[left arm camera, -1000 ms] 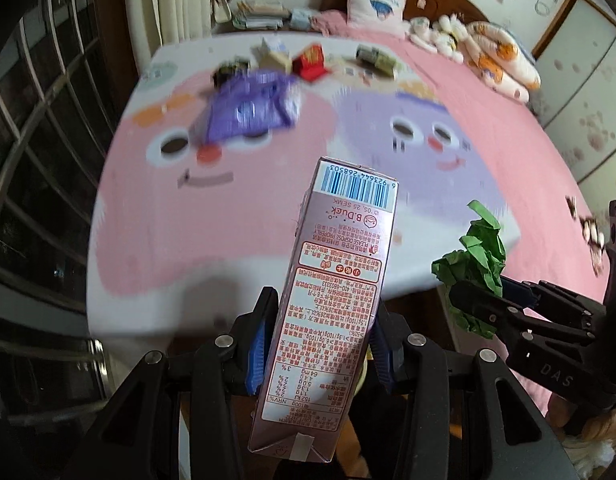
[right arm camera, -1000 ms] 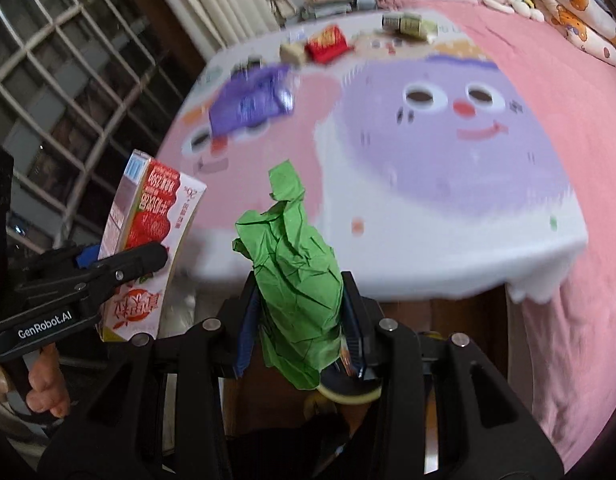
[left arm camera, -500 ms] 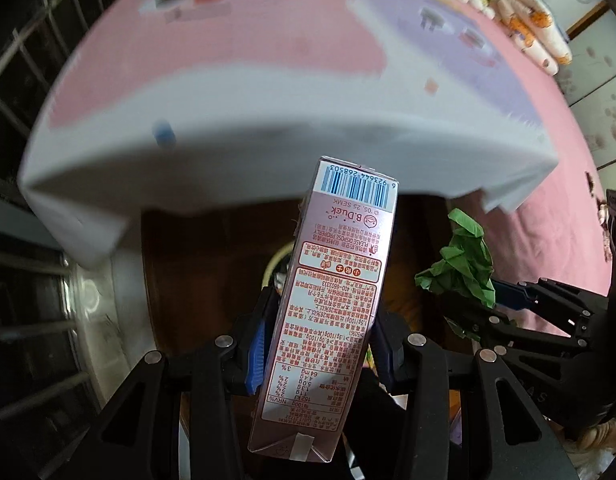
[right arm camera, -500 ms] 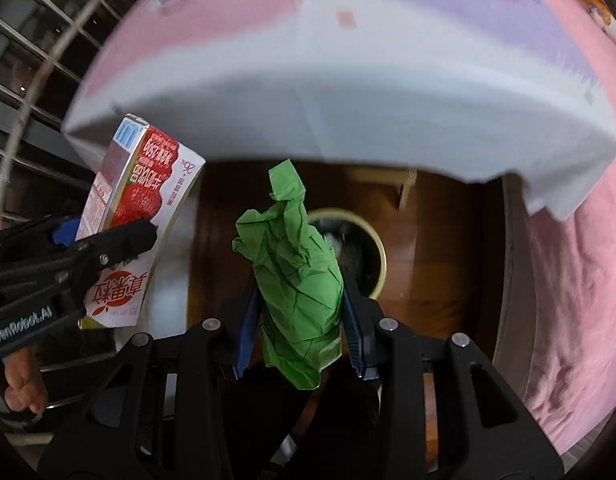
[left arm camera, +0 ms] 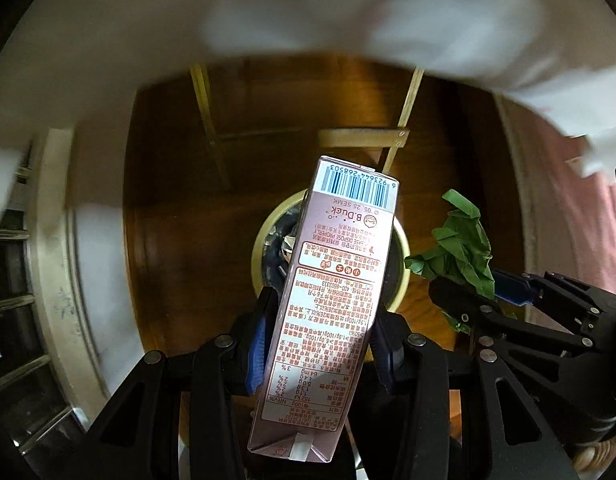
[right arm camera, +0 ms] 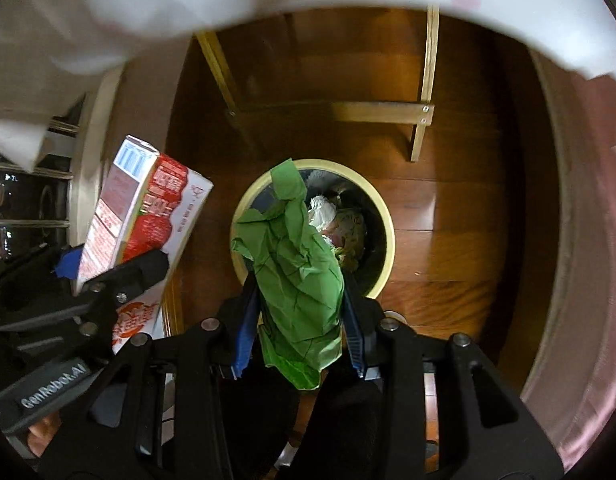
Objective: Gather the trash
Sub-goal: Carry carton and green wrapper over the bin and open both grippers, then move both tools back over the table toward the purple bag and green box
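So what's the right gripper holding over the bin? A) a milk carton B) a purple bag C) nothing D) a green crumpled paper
D: in the right wrist view the right gripper pinches the green paper between its blue pads, above the bin; the carton sits in the left gripper.

Dim warm light, motion-blurred white cloth, fisheye-bent, dark corners
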### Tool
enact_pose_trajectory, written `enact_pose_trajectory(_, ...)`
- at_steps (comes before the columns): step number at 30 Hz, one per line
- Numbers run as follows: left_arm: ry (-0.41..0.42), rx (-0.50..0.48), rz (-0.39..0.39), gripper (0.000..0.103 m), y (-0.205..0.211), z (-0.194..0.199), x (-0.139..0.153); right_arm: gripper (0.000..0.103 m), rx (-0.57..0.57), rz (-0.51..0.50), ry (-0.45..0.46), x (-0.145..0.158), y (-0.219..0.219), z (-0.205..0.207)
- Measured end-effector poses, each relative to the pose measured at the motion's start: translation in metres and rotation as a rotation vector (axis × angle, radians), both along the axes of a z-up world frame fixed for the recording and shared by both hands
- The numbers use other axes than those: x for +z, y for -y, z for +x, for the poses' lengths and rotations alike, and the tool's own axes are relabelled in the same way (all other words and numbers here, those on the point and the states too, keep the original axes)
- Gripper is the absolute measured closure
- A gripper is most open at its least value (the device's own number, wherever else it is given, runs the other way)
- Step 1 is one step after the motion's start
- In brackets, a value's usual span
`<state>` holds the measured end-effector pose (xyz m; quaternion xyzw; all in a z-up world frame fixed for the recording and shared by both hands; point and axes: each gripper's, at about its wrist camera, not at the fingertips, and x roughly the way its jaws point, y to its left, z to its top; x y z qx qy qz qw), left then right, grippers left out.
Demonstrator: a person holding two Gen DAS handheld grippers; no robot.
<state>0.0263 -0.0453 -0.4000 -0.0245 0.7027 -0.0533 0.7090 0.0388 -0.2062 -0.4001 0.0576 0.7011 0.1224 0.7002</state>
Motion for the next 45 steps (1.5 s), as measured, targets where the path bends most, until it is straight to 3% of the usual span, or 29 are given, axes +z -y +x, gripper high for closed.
enact_pose_trajectory(4,-0.021,0.019,0.026,0.06,0.015,0.013,-0.048,0.067,-0.012,0.004,-0.03,-0.042,0.007,0.012)
enact_pose_trajectory(9,-0.026,0.075,0.011,0.056,0.008,0.016,-0.082,0.061,-0.004,0.018,-0.083,-0.08,0.008,0.021)
enact_pose_trajectory(12,-0.021,0.118,0.015,0.037,-0.002,0.019,-0.099,0.058,0.017,0.01,-0.108,-0.099,0.006,0.026)
enact_pose_trajectory(14,-0.017,0.157,0.016,0.014,-0.014,0.018,-0.108,0.048,0.042,-0.011,-0.11,-0.107,0.004,0.029)
enact_pose_trajectory(16,-0.015,0.2,0.002,0.01,-0.028,0.017,-0.109,0.036,0.051,0.002,-0.121,-0.109,0.005,0.03)
enact_pose_trajectory(22,0.026,0.255,0.025,0.01,-0.046,0.007,-0.089,0.036,0.119,-0.034,-0.11,-0.099,-0.004,0.029)
enact_pose_trajectory(24,0.042,0.269,0.027,0.01,-0.048,0.005,-0.078,0.036,0.132,-0.038,-0.11,-0.083,-0.009,0.025)
enact_pose_trajectory(30,0.088,0.272,0.031,0.01,-0.052,0.0,-0.014,0.036,0.133,-0.027,-0.075,-0.028,-0.013,0.017)
enact_pose_trajectory(41,0.259,0.066,0.026,0.01,-0.043,0.007,0.187,0.036,0.049,0.028,0.082,0.141,0.0,0.008)
enact_pose_trajectory(45,0.318,-0.002,0.005,0.01,-0.04,0.017,0.248,0.036,0.021,0.033,0.156,0.203,0.003,0.004)
